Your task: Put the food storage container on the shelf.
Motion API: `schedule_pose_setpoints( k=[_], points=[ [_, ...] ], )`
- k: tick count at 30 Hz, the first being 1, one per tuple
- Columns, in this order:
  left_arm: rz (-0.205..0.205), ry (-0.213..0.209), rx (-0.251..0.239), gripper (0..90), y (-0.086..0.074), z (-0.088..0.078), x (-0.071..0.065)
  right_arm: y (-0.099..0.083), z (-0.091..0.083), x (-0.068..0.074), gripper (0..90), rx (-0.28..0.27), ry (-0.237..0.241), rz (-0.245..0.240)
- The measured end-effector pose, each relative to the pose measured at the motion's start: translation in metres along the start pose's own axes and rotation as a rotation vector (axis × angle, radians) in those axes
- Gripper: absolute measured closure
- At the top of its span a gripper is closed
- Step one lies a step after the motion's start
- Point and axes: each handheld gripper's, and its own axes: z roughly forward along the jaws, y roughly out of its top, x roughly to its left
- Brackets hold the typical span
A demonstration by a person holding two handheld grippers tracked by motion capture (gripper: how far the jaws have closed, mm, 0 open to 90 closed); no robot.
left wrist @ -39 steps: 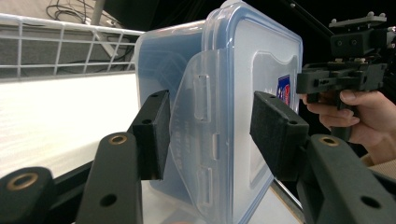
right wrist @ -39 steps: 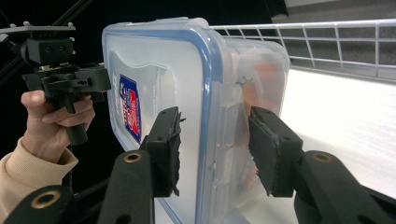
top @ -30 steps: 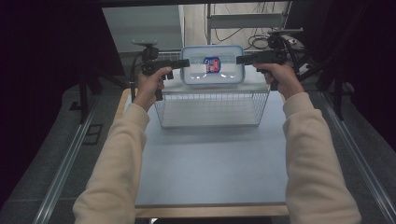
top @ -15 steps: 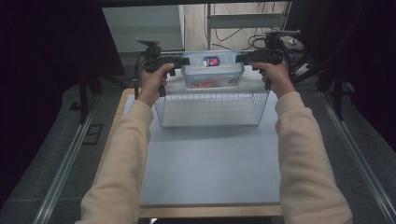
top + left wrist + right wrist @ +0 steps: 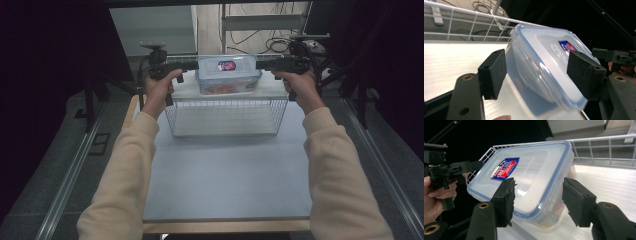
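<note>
A clear plastic container [image 5: 227,75] with a blue-rimmed lid and a red-and-blue label hangs between my two grippers over the far part of a wire basket [image 5: 225,117]. My left gripper [image 5: 196,65] clamps its left end and my right gripper [image 5: 259,63] clamps its right end. In the left gripper view, the left gripper [image 5: 537,72] has one pad on the lid and the other against the body of the container [image 5: 541,57]. The right gripper view has the right gripper [image 5: 537,197] set the same way on the container [image 5: 531,170]. Something orange sits inside the container.
The basket has a white floor [image 5: 454,65] and wire walls [image 5: 599,147], and stands at the far end of a blue-grey table [image 5: 225,175]. Cables [image 5: 260,40] lie on the floor behind it. Dark stands rise at both sides. Metal rails [image 5: 65,190] flank the table.
The container, held at both ends, has gone from tilted toward the camera to nearly level and has sunk slightly toward the basket. Both hands stayed at its ends.
</note>
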Motion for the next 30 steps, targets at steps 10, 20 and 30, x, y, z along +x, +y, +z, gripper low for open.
schedule_pose_setpoints(
  k=[10, 20, 30],
  points=[
    [0.104, -0.005, 0.037, 31.2, -0.023, -0.027, -0.01, -0.027, -0.023, 0.001, 37.5, 0.004, 0.026, -0.076],
    [0.189, -0.023, 0.096, 31.0, -0.072, -0.054, -0.028, -0.077, -0.045, 0.008, 34.7, 0.029, 0.056, -0.162],
    [0.252, -0.038, 0.166, 30.1, -0.155, -0.072, -0.034, -0.156, -0.062, 0.005, 32.8, 0.035, 0.1, -0.22]
  ],
)
